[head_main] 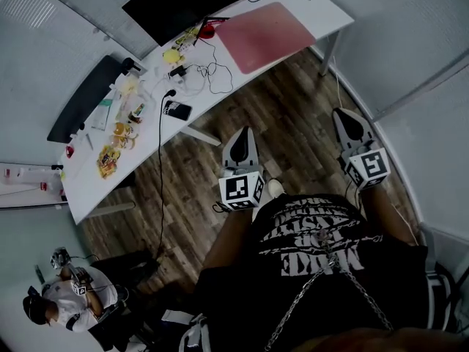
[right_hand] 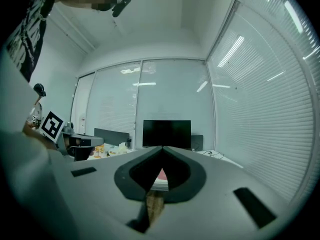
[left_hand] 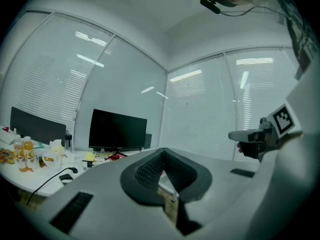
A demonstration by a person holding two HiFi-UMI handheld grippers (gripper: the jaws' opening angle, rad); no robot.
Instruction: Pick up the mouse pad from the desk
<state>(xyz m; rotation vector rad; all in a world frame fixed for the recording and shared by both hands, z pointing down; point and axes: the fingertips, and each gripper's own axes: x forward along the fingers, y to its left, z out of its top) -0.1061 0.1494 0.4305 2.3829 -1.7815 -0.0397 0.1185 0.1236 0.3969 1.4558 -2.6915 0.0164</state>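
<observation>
A pink mouse pad [head_main: 265, 35] lies flat on the right end of the white desk [head_main: 331, 20], in front of a black monitor [head_main: 183, 2]. Both grippers hang over the wooden floor, well short of the desk, pointing toward it. My left gripper [head_main: 244, 132] is shut with nothing in it. My right gripper [head_main: 341, 114] is shut and empty too. In the right gripper view a sliver of the pink mouse pad [right_hand: 161, 176] shows through the notch below the shut tips of the right gripper [right_hand: 162, 148]. In the left gripper view the left gripper [left_hand: 163, 151] is shut, with the monitor [left_hand: 117, 130] beyond it.
Cables [head_main: 212, 72], a black phone [head_main: 177, 110], snack packets [head_main: 110, 160] and bottles crowd the desk's left half. A metal desk leg [head_main: 328, 53] stands at the right end. Another person [head_main: 73, 299] sits at the lower left. Blinds cover the glass walls behind the desk.
</observation>
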